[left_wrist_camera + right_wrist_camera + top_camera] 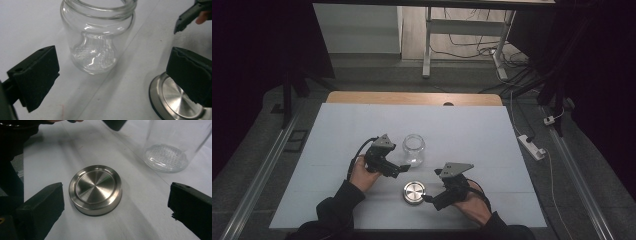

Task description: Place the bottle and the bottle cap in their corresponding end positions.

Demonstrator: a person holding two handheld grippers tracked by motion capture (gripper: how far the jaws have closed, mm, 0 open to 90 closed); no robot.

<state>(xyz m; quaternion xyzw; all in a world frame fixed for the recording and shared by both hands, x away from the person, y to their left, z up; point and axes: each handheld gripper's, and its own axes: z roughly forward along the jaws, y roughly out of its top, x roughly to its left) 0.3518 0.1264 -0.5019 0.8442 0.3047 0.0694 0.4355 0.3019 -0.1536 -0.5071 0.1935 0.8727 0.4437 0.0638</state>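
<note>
In the right gripper view, the jar's (172,147) base is dimpled.

A: The glass jar (167,147) is getting cut off by the right gripper view's top edge, so its mouth isn't showing there.

B: And in the left gripper view the metal lid (172,100) is running off the bottom (a black jaw is also covering its right part).

A: The person's forearms are leaving the high view's bottom edge.

The high view looks forward and down over the whole white tabletop (472,125). Both gripper views sit low and close, sharing the glass jar (97,37) and steel lid (95,189).
</note>
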